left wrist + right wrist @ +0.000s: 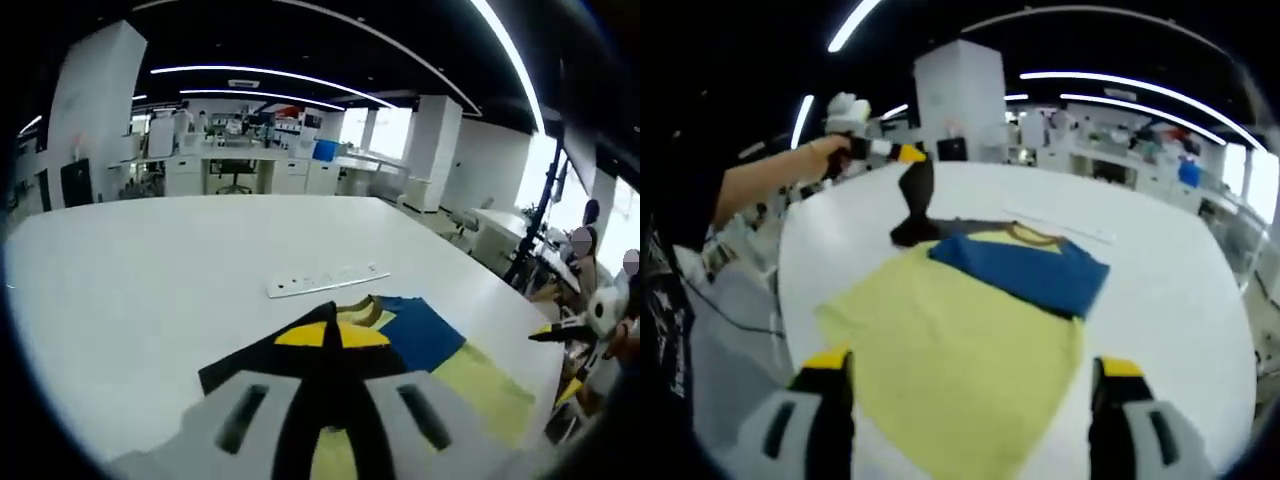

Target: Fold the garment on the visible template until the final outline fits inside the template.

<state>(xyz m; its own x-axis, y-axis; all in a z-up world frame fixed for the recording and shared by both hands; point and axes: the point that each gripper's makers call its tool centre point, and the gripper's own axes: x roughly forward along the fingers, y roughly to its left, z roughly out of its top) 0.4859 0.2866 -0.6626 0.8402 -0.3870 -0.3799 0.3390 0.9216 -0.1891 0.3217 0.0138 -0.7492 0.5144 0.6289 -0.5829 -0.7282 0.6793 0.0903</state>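
We have the shirt (970, 345) lying on the white bench (1170, 300), its yellow body spread toward us in the right gripper view, a blue sleeve (1025, 270) folded across the chest near the collar (1033, 235). The left gripper (908, 154) is up above the far side of the bench with its jaws clamped on the black sleeve (915, 205), which hangs down from it to the shirt. In the left gripper view that same black cloth runs up between the jaws of the left gripper (330, 400). The right gripper (970, 400) hovers over the near hem with its jaws wide apart, holding nothing.

To do this fold well, we judge that we should carry the black sleeve across the chest and lay it flat alongside the blue one, keeping the cloth taut enough that it does not twist. The right gripper could press or pin the yellow body so that the shirt does not drag along the bench as the sleeve comes over. We should let go only once the sleeve lies flat.

We cannot make out any template under the shirt, so we cannot judge whether the outline fits it. The near hem is cut off behind the right jaws. A white strip (327, 281) lies beyond the collar; what it is we cannot tell. How much cloth the left jaws hold is hidden.
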